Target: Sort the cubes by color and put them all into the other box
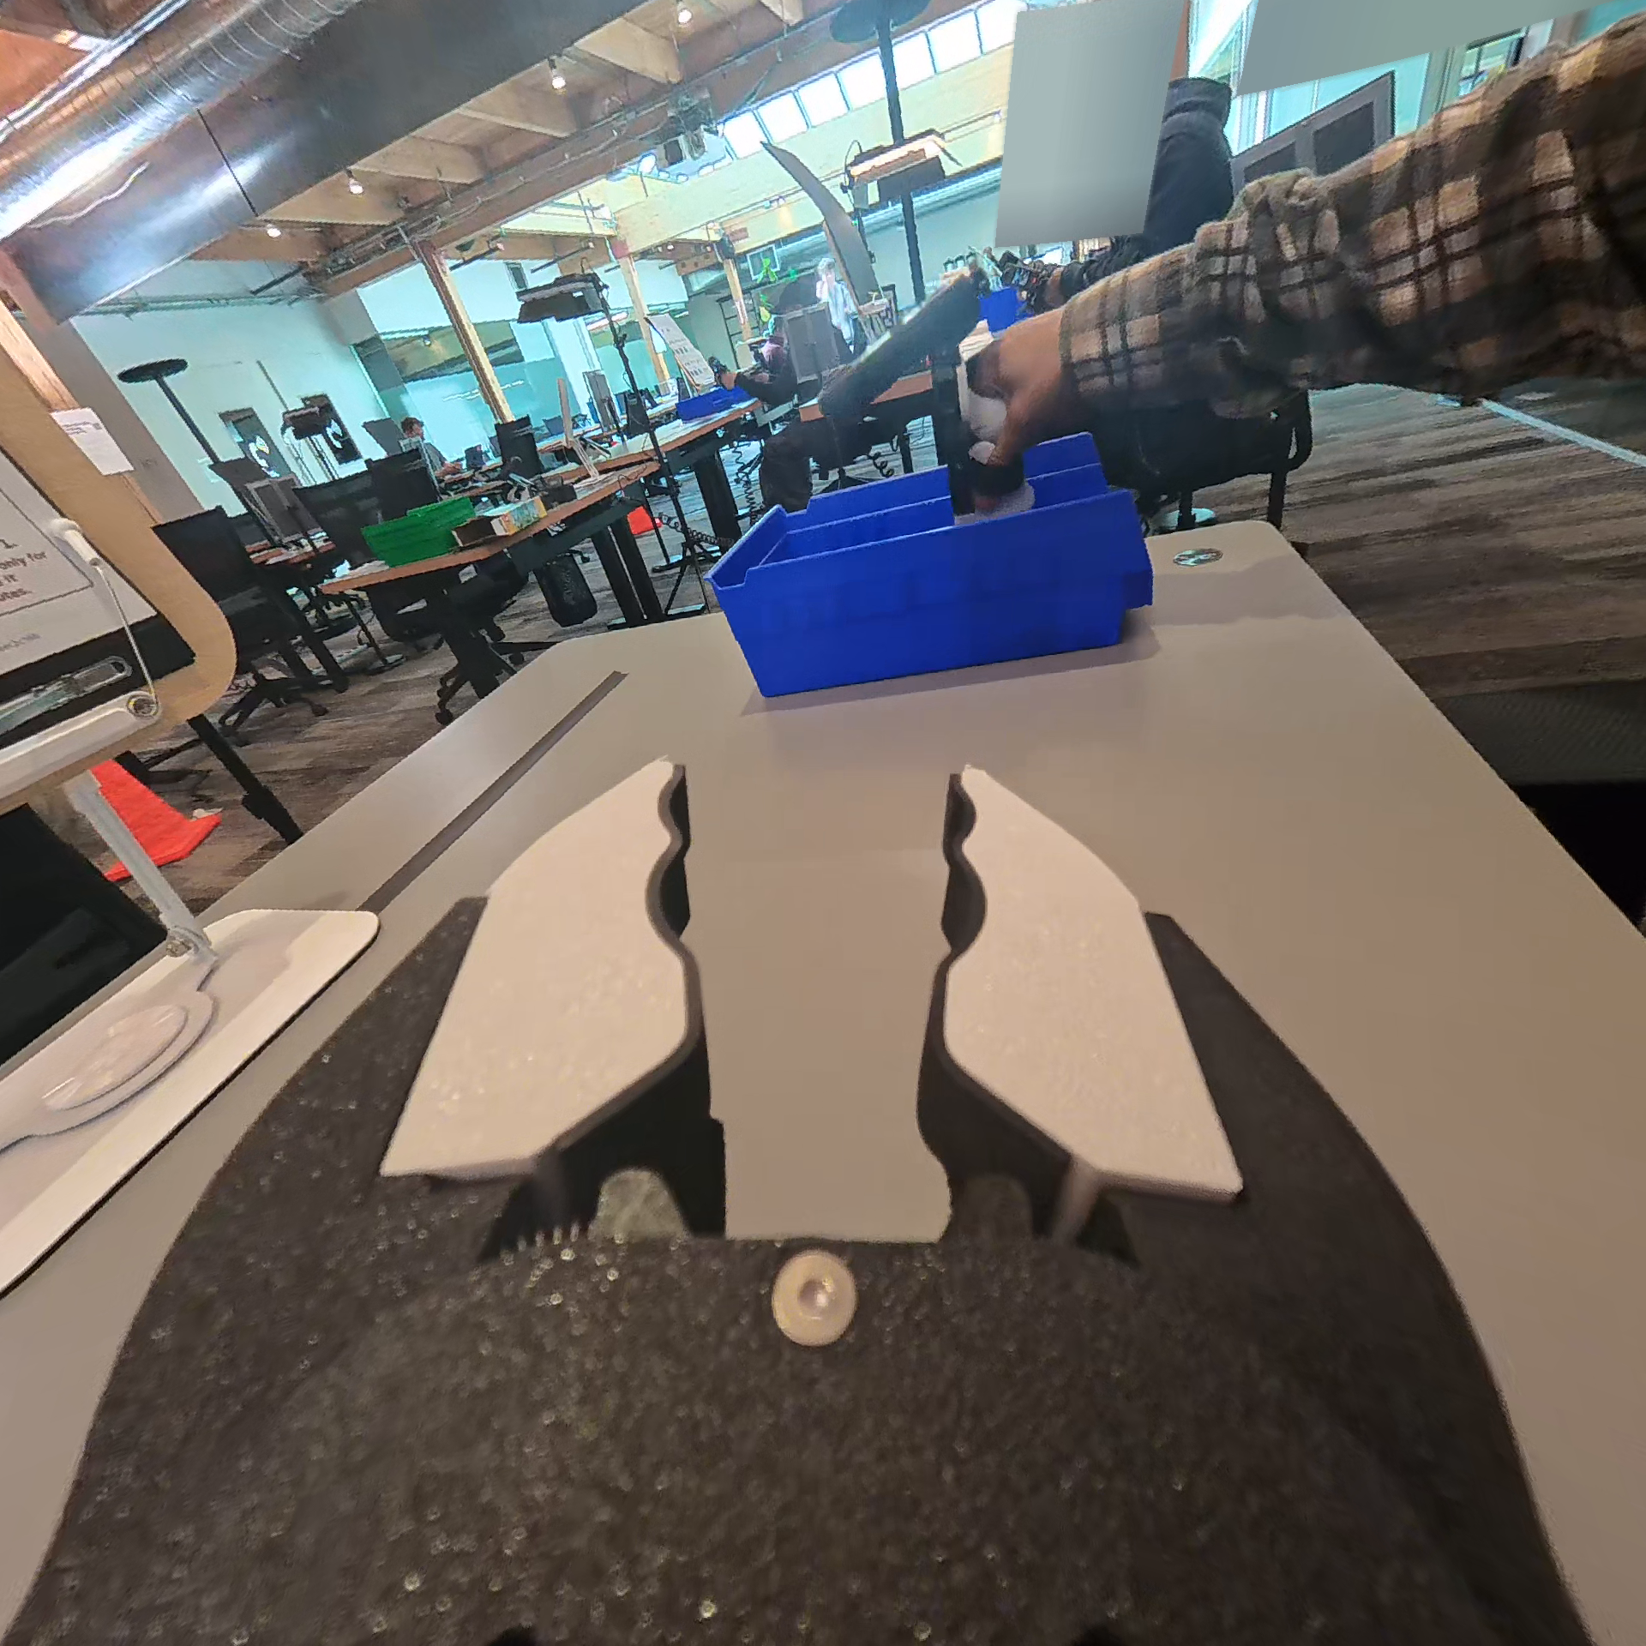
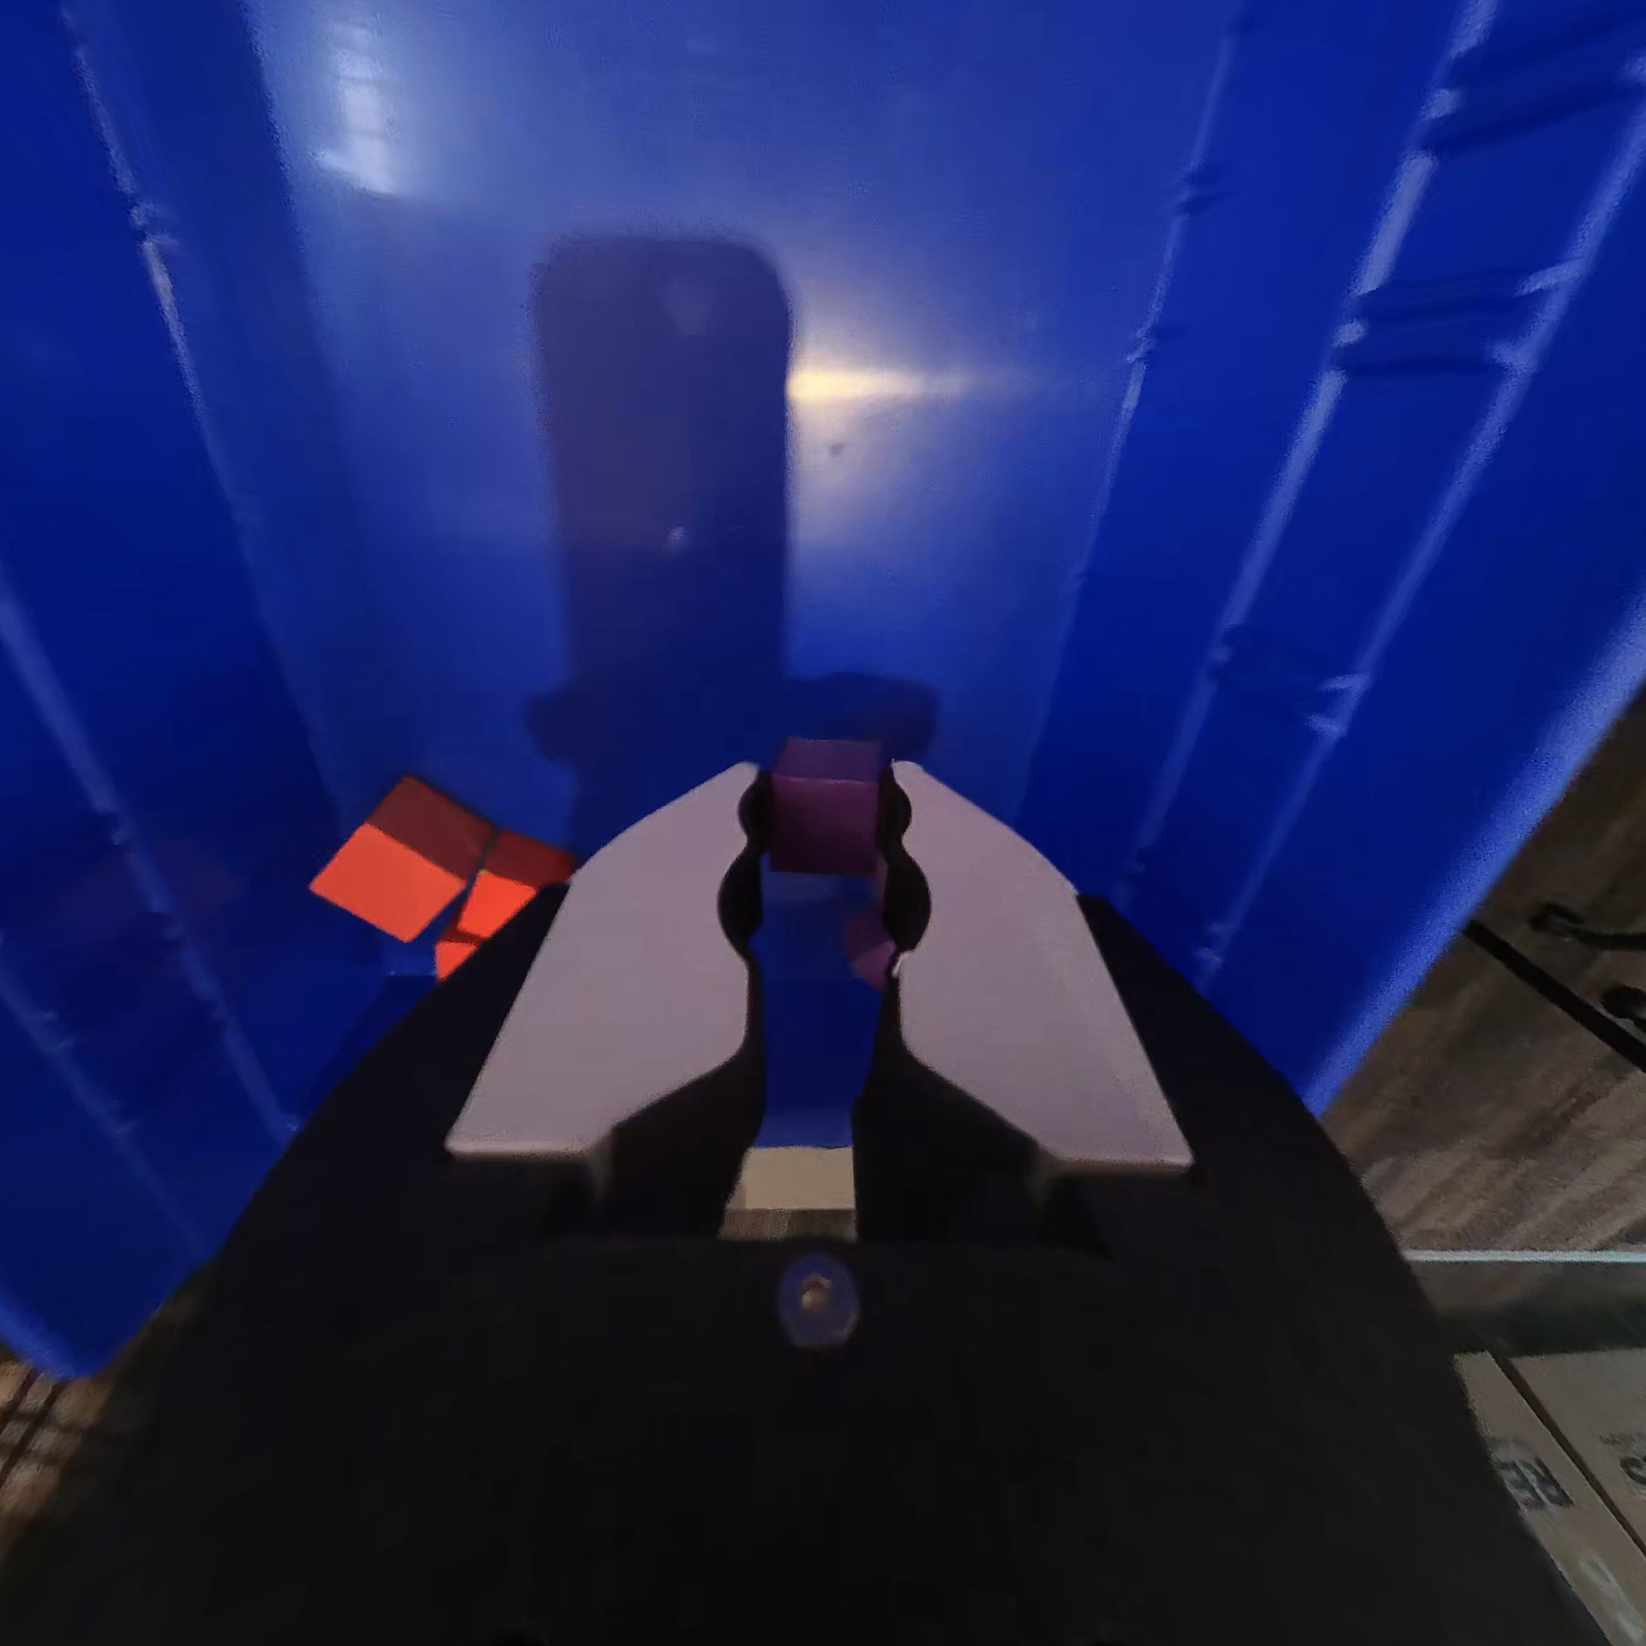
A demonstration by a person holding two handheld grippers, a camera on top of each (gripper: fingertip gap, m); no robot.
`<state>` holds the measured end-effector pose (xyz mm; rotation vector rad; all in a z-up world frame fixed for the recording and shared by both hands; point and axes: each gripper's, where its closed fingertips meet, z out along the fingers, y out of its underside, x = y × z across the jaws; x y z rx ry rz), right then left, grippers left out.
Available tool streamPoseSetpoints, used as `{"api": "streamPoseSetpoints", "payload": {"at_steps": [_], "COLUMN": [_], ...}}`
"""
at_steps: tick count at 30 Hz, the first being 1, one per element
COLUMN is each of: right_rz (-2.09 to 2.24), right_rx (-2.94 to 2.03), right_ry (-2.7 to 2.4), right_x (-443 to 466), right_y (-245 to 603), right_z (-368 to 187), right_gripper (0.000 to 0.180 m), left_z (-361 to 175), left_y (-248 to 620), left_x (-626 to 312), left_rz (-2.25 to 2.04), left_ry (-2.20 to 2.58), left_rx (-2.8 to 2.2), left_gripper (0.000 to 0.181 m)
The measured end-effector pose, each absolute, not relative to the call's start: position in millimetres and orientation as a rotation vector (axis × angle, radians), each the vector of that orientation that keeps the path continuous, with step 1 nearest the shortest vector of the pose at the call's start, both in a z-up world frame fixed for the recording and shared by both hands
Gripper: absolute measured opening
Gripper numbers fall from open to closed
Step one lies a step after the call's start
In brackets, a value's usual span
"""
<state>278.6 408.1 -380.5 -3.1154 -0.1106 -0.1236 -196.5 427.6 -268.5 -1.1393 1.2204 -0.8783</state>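
Note:
My right gripper is shut on a purple cube at its fingertips, held just above the floor of a blue box. Orange-red cubes lie on the box floor to the left of the fingers. A second purple cube shows partly under the right finger. In the left wrist view, two blue boxes stand side by side at the table's far end, and the right gripper reaches down into them. My left gripper is open and empty, low over the grey table.
A person's hand and plaid sleeve hold the right gripper. A white stand base sits at the table's left edge. Desks, chairs and an orange cone are beyond the table. Cardboard boxes lie below the table on the right.

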Motion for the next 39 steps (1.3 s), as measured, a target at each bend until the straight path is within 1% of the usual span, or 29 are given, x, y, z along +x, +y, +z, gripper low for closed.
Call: {"api": "streamPoseSetpoints", "payload": {"at_steps": [2,8,13,14,17,18,22,24,27,30,32,35,37,39], "right_rz": [-0.059,-0.129,-0.134,-0.152,-0.247,-0.240,-0.198,-0.163,-0.069,0.036,0.109,0.275,0.411,0.522], "right_rx": [-3.146,-3.250,-3.250,-3.248,-3.223,-3.210,-3.151,-3.054,-2.782,-2.469,-2.268,-2.035,-1.923,-1.821], "right_ry": [-0.112,-0.094,-0.025,-0.012,-0.005,-0.010,-0.026,-0.052,-0.165,-0.297,-0.369,-0.427,-0.434,-0.451], "right_x": [266,269,281,284,294,292,274,258,215,159,120,61,26,-4], "right_y": [398,356,347,346,346,347,350,364,403,440,459,475,484,491], "right_z": [-383,-390,-402,-403,-398,-394,-356,-322,-257,-196,-169,-161,-171,-189], "right_gripper": [0.023,0.023,0.023,0.024,0.041,0.043,0.043,0.043,0.043,0.051,0.059,0.067,0.076,0.082], "left_z": [-268,-269,-270,-270,-271,-271,-272,-273,-276,-280,-281,-280,-280,-279], "left_y": [427,425,421,420,419,419,420,420,422,424,425,426,427,427], "left_x": [-197,-197,-195,-194,-193,-193,-193,-193,-192,-192,-191,-192,-193,-194], "left_rz": [-0.875,-0.880,-0.861,-0.857,-0.853,-0.853,-0.851,-0.851,-0.832,-0.797,-0.792,-0.793,-0.793,-0.791], "left_ry": [1.224,1.240,1.264,1.266,1.272,1.273,1.272,1.273,1.280,1.294,1.291,1.283,1.281,1.279], "left_rx": [-1.138,-1.145,-1.132,-1.131,-1.131,-1.130,-1.133,-1.136,-1.143,-1.149,-1.153,-1.156,-1.158,-1.160], "left_gripper": [0.054,0.054,0.052,0.052,0.052,0.052,0.051,0.051,0.052,0.052,0.053,0.054,0.054,0.055]}}
